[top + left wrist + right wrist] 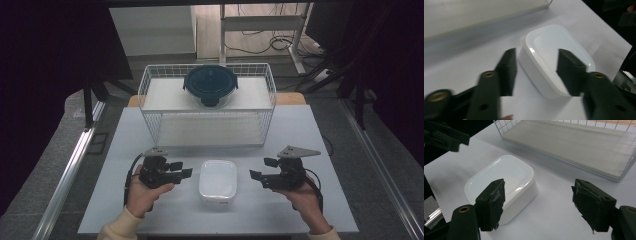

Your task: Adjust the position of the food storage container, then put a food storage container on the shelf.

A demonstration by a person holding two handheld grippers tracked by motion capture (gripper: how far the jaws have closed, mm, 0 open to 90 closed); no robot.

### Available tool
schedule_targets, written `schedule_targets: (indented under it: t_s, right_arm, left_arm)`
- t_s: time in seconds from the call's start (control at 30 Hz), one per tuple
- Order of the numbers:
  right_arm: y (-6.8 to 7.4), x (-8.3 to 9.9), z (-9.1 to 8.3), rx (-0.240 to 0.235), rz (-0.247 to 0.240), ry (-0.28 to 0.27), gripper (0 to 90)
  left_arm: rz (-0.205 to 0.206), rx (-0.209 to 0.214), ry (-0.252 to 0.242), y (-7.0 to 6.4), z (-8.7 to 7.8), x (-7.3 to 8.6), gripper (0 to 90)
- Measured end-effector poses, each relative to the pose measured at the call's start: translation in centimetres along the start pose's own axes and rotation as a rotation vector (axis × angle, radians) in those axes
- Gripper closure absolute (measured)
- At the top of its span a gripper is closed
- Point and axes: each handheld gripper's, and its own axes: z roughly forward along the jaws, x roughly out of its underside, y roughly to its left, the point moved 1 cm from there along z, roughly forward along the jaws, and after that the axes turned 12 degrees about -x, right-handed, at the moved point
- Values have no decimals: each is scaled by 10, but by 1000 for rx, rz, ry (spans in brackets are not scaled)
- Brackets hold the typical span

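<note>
A white lidded container [218, 180] sits on the white surface [300, 135], between the left tool [181, 169] and the right tool [261, 169], touching neither. Both tools hover with jaws spread apart, holding nothing. Behind stands a wire basket [150, 80] bearing a dark-lidded round container [210, 83].

A dark-lidded round container [210, 85] sits on the white wire rack's [150, 107] upper shelf.

The white container [218, 180] with rounded corners lies flat, lid closed, between both grippers' open fingers, touching none.
</note>
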Motion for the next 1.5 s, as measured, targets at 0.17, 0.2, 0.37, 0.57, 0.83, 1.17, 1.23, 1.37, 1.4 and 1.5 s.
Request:
schedule_targets:
  t_s: [0.17, 0.2, 0.37, 0.57, 0.83, 1.17, 1.23, 1.37, 1.4, 1.5]
  right_arm:
    - [3, -1, 0, -9, -10, 2, 246]
    - [3, -1, 0, -10, -11, 3, 246]
    - [2, -2, -3, -8, -10, -3, 245]
    - [3, -1, -1, -13, -10, 3, 245]
    - [4, -1, 2, -17, -3, 10, 244]
    - [6, -2, 4, -29, 18, 12, 243]
    - [6, -2, 5, -32, 31, 12, 243]
    - [10, -4, 6, -47, 48, 12, 243]
    - [11, -5, 6, -50, 53, 10, 242]
    - [12, -6, 8, -54, 69, 9, 243]
  left_arm:
    - [-8, -4, 1, 0, -5, 0, 339]
    - [-8, -3, 5, 0, -5, 0, 326]
    - [-3, 7, 9, -2, -5, -1, 281]
    - [-12, 9, 14, 0, -3, 0, 271]
    - [-11, 14, 22, -1, -2, 0, 252]
    - [-25, 26, 40, -1, 4, 1, 255]
    - [-33, 28, 44, -1, 5, 1, 255]
    - [-42, 40, 51, 0, 8, 0, 256]
    - [-49, 44, 53, 1, 9, 0, 256]
    - [-69, 62, 65, 3, 14, -3, 263]
